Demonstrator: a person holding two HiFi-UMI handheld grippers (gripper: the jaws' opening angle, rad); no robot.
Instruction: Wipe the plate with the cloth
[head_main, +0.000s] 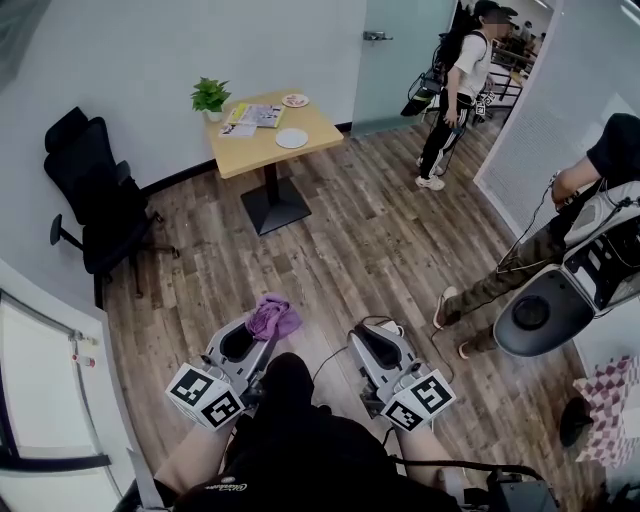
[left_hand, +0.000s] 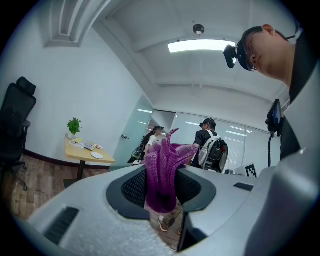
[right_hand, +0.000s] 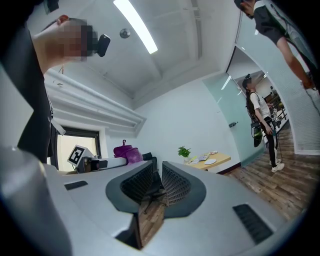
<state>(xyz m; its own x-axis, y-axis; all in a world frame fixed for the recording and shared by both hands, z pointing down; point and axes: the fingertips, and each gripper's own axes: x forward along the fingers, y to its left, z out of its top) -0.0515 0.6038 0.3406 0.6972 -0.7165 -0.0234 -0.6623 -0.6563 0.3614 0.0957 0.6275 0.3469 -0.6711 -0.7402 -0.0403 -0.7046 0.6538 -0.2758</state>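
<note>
Carry stage: cloth (head_main: 273, 316) is being gripped by left tongs (head_main: 260, 338), right tongs (head_main: 374, 342) being held clenched, empty. Next the plate (head_main: 292, 138) on the far table (head_main: 262, 153) probably needs reaching.

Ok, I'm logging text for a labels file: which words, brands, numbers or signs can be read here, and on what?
Nothing reads clearly.
White print on the person's black clothing: too blurred.
Papers on the table: print too small.
Left marker cube and right marker cube: black-and-white squares only, no letters.
</note>
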